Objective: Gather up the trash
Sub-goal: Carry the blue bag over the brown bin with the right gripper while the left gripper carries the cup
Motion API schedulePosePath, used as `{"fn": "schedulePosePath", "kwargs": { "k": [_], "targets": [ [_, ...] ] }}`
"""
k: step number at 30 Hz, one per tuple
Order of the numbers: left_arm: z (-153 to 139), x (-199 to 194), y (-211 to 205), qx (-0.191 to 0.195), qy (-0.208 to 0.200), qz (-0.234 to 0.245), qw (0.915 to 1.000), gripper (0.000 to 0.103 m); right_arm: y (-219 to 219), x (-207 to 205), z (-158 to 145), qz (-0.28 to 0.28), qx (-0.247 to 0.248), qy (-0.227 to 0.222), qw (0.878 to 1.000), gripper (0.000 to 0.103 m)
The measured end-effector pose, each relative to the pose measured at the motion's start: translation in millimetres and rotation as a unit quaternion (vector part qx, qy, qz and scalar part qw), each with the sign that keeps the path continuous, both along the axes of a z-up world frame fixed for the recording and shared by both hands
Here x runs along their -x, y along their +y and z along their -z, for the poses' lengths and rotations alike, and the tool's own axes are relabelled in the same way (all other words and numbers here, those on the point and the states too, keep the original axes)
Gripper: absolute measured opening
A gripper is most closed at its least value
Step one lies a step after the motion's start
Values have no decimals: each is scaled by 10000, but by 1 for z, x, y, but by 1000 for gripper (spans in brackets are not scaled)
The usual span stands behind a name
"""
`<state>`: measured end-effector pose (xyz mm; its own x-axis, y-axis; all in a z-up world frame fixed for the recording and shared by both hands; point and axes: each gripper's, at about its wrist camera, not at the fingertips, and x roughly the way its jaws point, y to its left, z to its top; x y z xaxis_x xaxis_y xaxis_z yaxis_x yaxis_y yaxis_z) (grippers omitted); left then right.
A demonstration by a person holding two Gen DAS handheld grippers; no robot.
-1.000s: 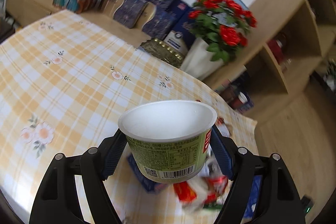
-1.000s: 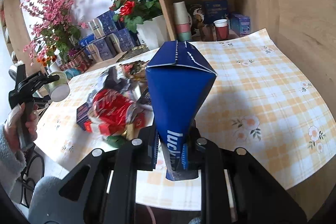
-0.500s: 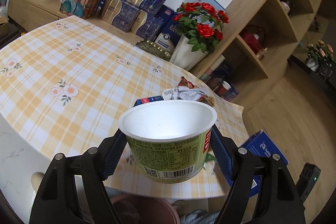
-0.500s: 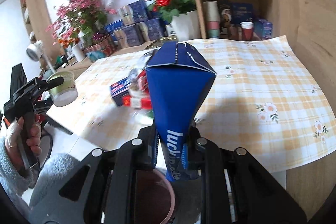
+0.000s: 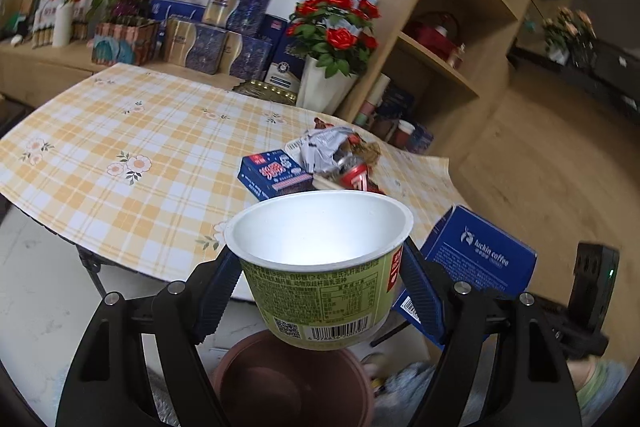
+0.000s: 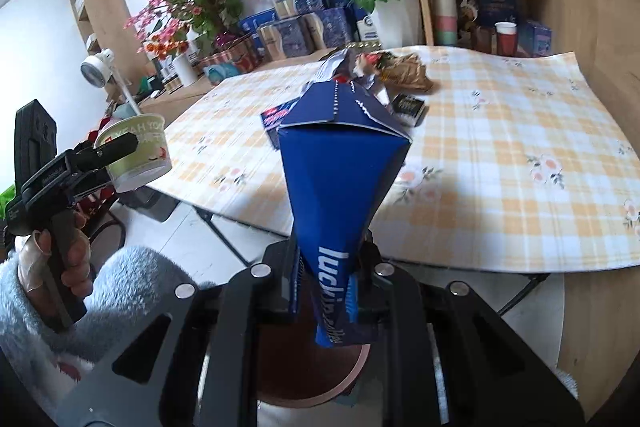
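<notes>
Trash sits in both grippers: the left gripper (image 5: 320,291) clamps an empty green paper yogurt cup (image 5: 320,267), and the right gripper (image 6: 324,275) pinches a flattened blue cardboard coffee box (image 6: 340,187). Both hang above a round brown plastic bin (image 5: 292,383) beside the yellow checked table (image 5: 120,147), where a pile of crumpled wrappers (image 5: 336,151) lies.

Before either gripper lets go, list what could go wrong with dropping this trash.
1. The cup in the left gripper hangs over the bin's far rim, not its middle; it may bounce out.
2. The blue carton pinched in the right gripper is long and flattened; it may tip across the rim.
3. Both grippers crowd one small bin, so they could knock together.
</notes>
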<state>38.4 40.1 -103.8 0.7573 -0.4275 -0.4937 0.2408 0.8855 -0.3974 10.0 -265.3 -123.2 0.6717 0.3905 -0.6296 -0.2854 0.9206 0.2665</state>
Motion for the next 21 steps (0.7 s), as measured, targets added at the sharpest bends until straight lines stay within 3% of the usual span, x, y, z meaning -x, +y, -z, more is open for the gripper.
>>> {"fn": "schedulePosePath", "kwargs": {
  "k": [12, 21],
  "targets": [
    [34, 24, -2, -283, -44, 94, 9995, 75, 40, 21, 48, -839, 127, 669, 9941, 20],
    [55, 21, 6, -216, 162, -49, 9996, 75, 95, -1, 106, -1533, 558, 1517, 9749, 20]
  ]
}}
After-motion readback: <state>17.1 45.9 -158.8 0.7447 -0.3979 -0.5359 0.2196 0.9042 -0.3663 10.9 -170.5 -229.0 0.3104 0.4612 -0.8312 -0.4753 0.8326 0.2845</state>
